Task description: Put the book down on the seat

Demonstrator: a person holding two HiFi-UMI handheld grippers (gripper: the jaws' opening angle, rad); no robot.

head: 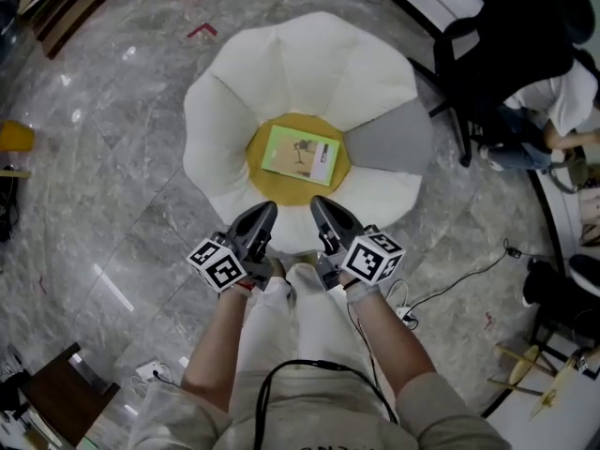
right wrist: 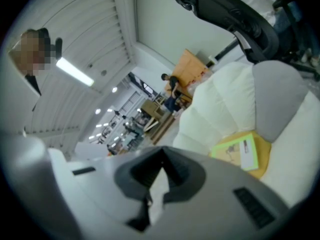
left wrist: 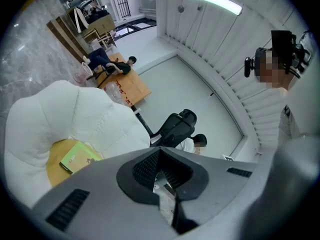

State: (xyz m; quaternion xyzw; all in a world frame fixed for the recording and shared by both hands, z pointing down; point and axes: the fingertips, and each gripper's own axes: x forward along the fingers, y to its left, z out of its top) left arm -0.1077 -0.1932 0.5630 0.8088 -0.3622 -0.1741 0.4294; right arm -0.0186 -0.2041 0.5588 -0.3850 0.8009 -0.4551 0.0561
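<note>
The book [head: 301, 155] lies flat on the yellow centre of the seat [head: 281, 64], just beyond both gripper tips and touching neither. The left gripper [head: 267, 210] and right gripper [head: 320, 202] are both clenched on nothing. They are held side by side over the seat's near edge, forearms stretched forward. An office chair [head: 506, 54] stands near the seat's right edge.

Print on the book [head: 301, 155] too small; seated person [head: 563, 103] half out of frame.
</note>
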